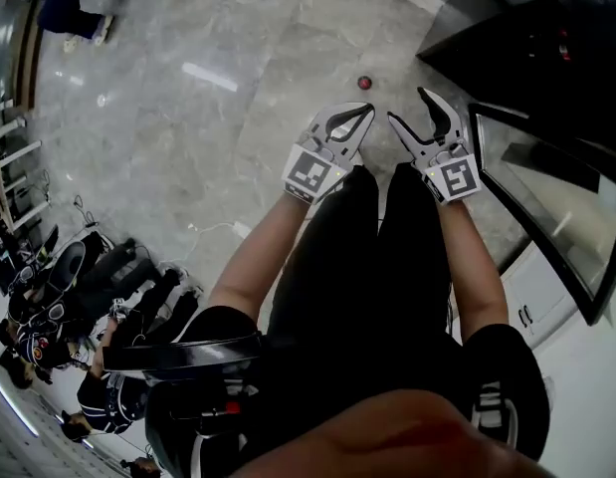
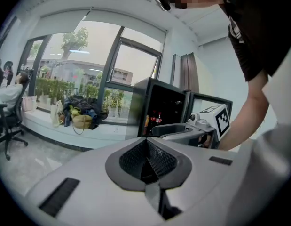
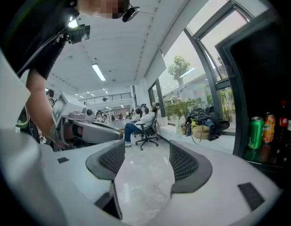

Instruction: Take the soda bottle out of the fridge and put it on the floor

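1. Nearest the camera, the person's black clothing [image 1: 367, 267] fills the lower head view, with a bare forearm running forward on each side.
2. The left gripper [image 1: 359, 118] has its jaws pressed together with nothing between them.
3. The right gripper [image 1: 407, 108] is just beside it, jaws spread and empty; only floor shows in the gap.
4. The open glass door [image 1: 546, 217] stands just right of the right gripper, its near edge angled toward the person, not touching.
5. Marble floor [image 1: 218, 118] spreads wide ahead and to the left. A small red object [image 1: 364, 83] lies just past the jaw tips.
6. Bags [image 1: 99, 297] are heaped at the left edge, well apart from both grippers.
7. Farthest is the fridge [image 1: 526, 48], its dark inside open. The soda bottle [image 2: 158, 118] stands on a shelf inside, near a green can [image 3: 255, 132].
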Action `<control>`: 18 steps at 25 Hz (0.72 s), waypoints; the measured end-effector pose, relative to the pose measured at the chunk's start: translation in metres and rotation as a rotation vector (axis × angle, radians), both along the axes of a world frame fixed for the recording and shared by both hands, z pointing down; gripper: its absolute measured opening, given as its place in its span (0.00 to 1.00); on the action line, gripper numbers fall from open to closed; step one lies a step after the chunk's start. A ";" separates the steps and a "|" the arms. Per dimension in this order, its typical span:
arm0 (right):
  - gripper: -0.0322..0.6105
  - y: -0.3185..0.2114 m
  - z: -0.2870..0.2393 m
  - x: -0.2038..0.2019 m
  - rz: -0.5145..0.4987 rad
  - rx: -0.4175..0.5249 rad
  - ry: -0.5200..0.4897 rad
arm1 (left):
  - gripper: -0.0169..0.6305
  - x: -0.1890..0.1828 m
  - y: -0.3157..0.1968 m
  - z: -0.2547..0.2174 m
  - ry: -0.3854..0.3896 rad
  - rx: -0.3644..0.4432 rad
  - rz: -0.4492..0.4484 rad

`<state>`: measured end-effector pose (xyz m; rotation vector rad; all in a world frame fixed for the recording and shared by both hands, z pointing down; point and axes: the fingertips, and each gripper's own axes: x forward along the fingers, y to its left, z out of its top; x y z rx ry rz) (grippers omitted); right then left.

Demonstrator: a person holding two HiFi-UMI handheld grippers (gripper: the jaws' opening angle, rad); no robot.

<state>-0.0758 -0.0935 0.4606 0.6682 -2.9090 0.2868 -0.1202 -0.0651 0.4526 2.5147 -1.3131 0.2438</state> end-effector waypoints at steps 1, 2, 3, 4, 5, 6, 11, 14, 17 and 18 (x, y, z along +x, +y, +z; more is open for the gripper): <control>0.52 0.009 -0.019 0.004 0.006 -0.001 -0.008 | 0.03 0.004 0.008 -0.019 0.007 0.009 0.024; 0.52 0.018 -0.037 0.009 0.015 -0.009 -0.017 | 0.03 0.009 0.016 -0.038 0.013 0.020 0.051; 0.52 0.026 -0.054 0.015 0.026 -0.022 -0.029 | 0.03 0.016 0.024 -0.055 0.017 0.033 0.080; 0.52 0.033 -0.070 0.023 0.040 -0.038 -0.046 | 0.03 0.023 0.030 -0.072 0.017 0.050 0.110; 0.52 0.041 -0.086 0.031 0.057 -0.054 -0.064 | 0.03 0.031 0.035 -0.088 0.016 0.067 0.141; 0.52 0.050 -0.101 0.041 0.075 -0.067 -0.079 | 0.03 0.039 0.042 -0.103 0.018 0.077 0.170; 0.47 0.090 -0.184 0.085 0.127 -0.083 -0.164 | 0.03 0.077 0.066 -0.167 0.067 0.097 0.271; 0.34 0.103 -0.230 0.118 0.172 -0.063 -0.239 | 0.03 0.107 0.075 -0.199 0.096 0.119 0.309; 0.22 0.111 -0.262 0.152 0.193 -0.027 -0.270 | 0.03 0.141 0.083 -0.230 0.096 0.152 0.354; 0.19 0.114 -0.271 0.161 0.186 -0.010 -0.265 | 0.03 0.151 0.084 -0.240 0.097 0.165 0.361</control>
